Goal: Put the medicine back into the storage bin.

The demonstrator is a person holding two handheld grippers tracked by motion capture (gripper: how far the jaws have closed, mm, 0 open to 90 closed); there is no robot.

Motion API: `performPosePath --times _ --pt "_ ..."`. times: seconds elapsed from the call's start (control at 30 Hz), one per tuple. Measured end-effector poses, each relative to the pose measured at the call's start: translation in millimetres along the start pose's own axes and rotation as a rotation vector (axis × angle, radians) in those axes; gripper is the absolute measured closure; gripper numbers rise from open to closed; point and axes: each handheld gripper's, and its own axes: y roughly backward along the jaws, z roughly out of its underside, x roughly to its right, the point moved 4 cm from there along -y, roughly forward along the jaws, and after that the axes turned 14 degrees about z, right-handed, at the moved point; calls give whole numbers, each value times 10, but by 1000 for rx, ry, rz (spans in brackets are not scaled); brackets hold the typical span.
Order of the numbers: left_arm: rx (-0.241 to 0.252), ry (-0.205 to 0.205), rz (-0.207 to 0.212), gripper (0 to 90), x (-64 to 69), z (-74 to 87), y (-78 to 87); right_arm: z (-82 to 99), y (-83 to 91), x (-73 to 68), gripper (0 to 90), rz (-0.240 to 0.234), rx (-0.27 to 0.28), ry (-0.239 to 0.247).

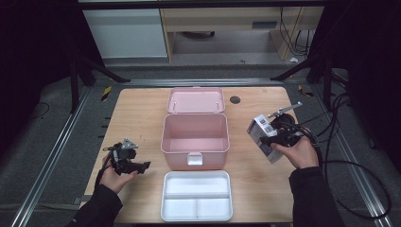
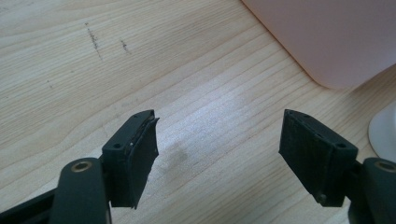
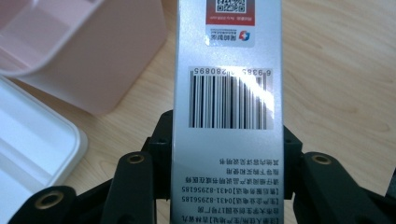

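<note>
Cardboard carton, slim and silver-grey with a printed barcode [image 3: 229,102], sits clamped between the jaws of the right gripper [image 1: 279,135], which grip its two narrow sides low on the pack. In the high view the carton [image 1: 263,137] is held above the light wooden table [image 1: 137,113], well to the right of the open pink plastic storage box [image 1: 195,139]. The box therefore lies to the left of the loaded tool, and the right hand [image 1: 298,151] is clearly the nearer one to carry it there, judging by the layout. The carton's long axis runs straight out along the jaws, tilted up and toward the box.

The left gripper [image 2: 219,149] hovers low over bare wood with its jaws spread wide and nothing between them, just beside the box's rounded corner [image 2: 327,42].

A white divided plastic tray [image 1: 196,196] rests in front of the box; the pink lid [image 1: 196,100] stands hinged back behind it.

The carton's far end is cut off in the right gripper view, its small print is unreadable, and the box's near inner floor is hidden by its front wall.
</note>
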Motion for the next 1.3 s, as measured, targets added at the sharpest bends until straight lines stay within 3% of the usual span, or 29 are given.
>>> performPosePath --times 0.6,1.0,1.3 --pt "2 3 -1 274 -7 -2 5 -693 324 -221 559 -23 87 63" --pt "4 3 0 275 -13 -1 8 -1078 283 -449 559 -63 112 104" --pt "13 5 -2 277 -19 -5 21 -1309 156 -715 559 -107 125 144"
